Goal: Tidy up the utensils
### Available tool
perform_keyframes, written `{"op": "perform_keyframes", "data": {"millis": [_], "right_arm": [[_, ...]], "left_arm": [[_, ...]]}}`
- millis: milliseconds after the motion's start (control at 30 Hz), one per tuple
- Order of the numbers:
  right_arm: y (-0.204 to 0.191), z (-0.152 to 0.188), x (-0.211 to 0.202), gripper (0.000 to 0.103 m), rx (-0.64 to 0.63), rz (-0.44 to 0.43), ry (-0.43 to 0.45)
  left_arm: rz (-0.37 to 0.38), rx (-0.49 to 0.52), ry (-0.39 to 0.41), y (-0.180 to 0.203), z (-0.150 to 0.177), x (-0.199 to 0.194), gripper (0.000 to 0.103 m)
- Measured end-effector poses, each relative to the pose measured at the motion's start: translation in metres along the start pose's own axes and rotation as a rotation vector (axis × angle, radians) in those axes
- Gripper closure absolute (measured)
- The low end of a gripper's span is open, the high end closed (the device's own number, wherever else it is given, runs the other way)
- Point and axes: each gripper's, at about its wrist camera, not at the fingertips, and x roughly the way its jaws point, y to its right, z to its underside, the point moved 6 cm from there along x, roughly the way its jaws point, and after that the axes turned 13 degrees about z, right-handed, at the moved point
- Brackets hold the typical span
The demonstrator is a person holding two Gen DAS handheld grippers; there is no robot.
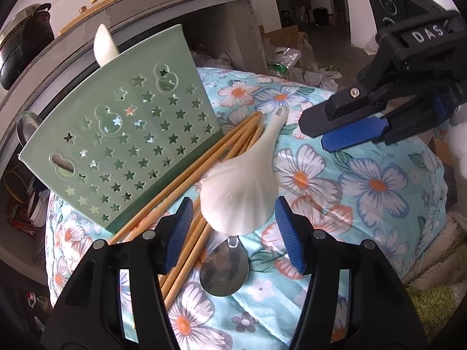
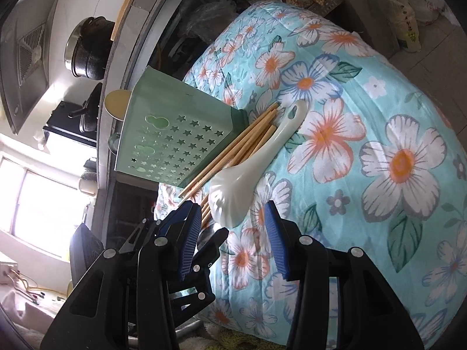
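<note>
A green utensil holder point(image 1: 125, 134) point(image 2: 175, 134) with star holes leans on the floral cloth point(image 1: 364, 180) point(image 2: 379, 116), and a white spoon point(image 1: 105, 43) pokes out of its top. Beside it lie several bamboo chopsticks point(image 1: 224, 145) point(image 2: 248, 137). A white ceramic spoon point(image 1: 242, 192) point(image 2: 242, 180) rests bowl-down across them, above a metal spoon point(image 1: 224, 271). My left gripper point(image 1: 233, 230) is open, its pads on either side of the white spoon's bowl without pressing it. My right gripper point(image 2: 233, 233) point(image 1: 321, 134) is open and empty, just short of that bowl.
A grey counter point(image 1: 181, 3) runs behind the cloth, with a black pot point(image 1: 26, 49) point(image 2: 87, 49) on it. Plastic bags point(image 1: 286, 58) and boxes litter the floor beyond. A range hood point(image 2: 23, 58) hangs at the left. A green fuzzy mat point(image 1: 432, 300) lies at the cloth's near edge.
</note>
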Motion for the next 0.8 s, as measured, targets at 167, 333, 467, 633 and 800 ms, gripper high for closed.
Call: {"op": "perform_keyframes", "data": {"millis": [167,333,467,633,800], "right_arm": [[-0.004,-0.001,0.028,0.059,0.094,-0.067,-0.079],[-0.004,-0.008,0.052,0.059,0.159,-0.036,-0.098],[-0.008,-0.013,0.064,0.059,0.190,-0.014,-0.088],[-0.005,-0.017,0.064,0.059,0.248,0.018,-0.053],[-0.001,-0.020,0.064,0.059,0.264,0.037,-0.055]], "left_arm": [[0.003,-0.088,0.076,-0.019,-0.006,-0.012,0.055],[-0.004,-0.129,0.069,-0.037,-0.005,-0.007,0.072],[0.010,-0.147,0.039,-0.046,-0.002,0.004,0.081],[0.034,-0.170,0.011,-0.055,-0.002,0.020,0.087],[0.061,-0.194,0.017,-0.062,-0.008,0.029,0.087]]}}
